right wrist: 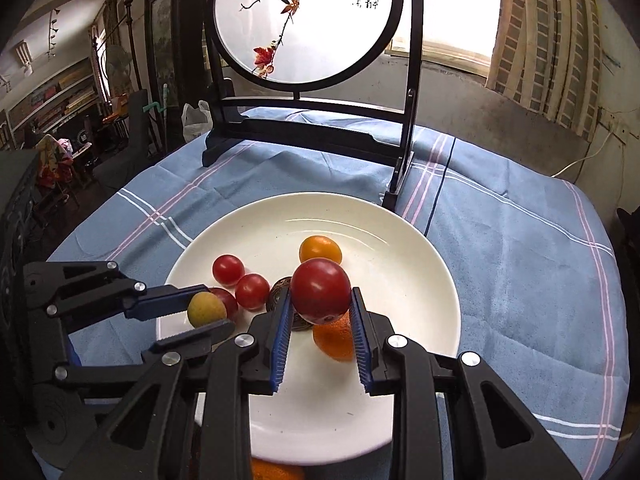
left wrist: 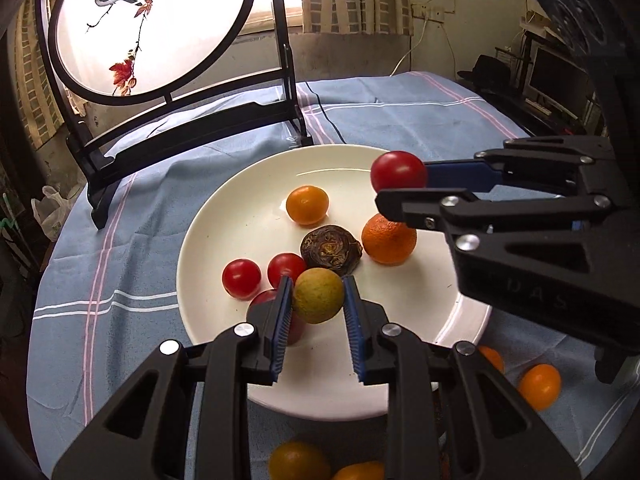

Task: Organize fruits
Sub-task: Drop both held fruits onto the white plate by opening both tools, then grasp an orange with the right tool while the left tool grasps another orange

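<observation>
A white plate sits on the blue cloth and holds several fruits: red cherry tomatoes, a small orange, a larger tangerine and a dark brown fruit. My left gripper is shut on a yellow-green fruit and holds it over the plate's near side. My right gripper is shut on a red tomato and holds it above the plate's right part.
A black-framed round bird screen stands at the back of the table. Loose oranges lie on the cloth beside the plate, at the right and near the front edge. Blue cloth extends to the right.
</observation>
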Demonstrator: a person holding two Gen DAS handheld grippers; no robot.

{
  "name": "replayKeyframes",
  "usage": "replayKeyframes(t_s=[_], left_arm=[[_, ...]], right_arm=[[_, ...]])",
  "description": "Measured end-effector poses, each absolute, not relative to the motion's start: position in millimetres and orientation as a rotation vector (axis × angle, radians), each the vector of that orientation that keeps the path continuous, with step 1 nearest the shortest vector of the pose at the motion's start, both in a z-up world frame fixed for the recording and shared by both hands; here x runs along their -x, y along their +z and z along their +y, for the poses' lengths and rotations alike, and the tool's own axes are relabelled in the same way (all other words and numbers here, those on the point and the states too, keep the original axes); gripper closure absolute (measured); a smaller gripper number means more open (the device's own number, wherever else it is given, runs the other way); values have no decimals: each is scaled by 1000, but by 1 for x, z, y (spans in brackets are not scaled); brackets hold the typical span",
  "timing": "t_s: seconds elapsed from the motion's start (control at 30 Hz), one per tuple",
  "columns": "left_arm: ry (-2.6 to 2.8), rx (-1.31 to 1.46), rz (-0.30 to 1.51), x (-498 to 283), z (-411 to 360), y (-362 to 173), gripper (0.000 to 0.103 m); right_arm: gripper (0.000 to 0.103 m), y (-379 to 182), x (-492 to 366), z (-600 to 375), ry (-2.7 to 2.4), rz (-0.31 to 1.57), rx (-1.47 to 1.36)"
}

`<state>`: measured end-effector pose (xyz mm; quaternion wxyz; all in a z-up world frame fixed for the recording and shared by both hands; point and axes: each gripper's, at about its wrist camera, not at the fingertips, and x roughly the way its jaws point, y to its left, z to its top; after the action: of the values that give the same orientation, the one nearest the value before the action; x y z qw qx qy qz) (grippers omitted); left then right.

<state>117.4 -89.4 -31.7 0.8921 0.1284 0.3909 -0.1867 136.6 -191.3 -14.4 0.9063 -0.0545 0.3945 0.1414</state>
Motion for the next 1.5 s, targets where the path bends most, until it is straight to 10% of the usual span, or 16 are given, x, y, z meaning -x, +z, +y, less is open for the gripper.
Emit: replayKeyframes(t_s=[0.1, 0.23, 0.37, 0.67, 1.13, 1.3, 1.5], left_arm=[[-377, -269, 812, -119, -90, -33, 74], [-369, -267, 816, -119, -89, -34, 70], [-346, -263, 783, -113, -83, -29, 43], [-344, -217, 741, -69, -53, -8, 36], [-384, -259, 745, 11, -37, -13, 30], [-429, -325, 759, 31, -42, -23, 30], [-565, -424, 749, 63, -78, -35, 30]], right_arm=[[53, -16, -142, -194, 265, 809, 92], [53, -14, -134, -200, 270, 798, 72], [50, -6, -111, -209, 281, 777, 72], [41, -6, -5, -229, 351, 791, 158], [43, -70, 35, -224, 316, 918, 306], [64, -75, 30, -216, 328, 928, 314], [65, -66, 38, -223, 320, 909, 277]])
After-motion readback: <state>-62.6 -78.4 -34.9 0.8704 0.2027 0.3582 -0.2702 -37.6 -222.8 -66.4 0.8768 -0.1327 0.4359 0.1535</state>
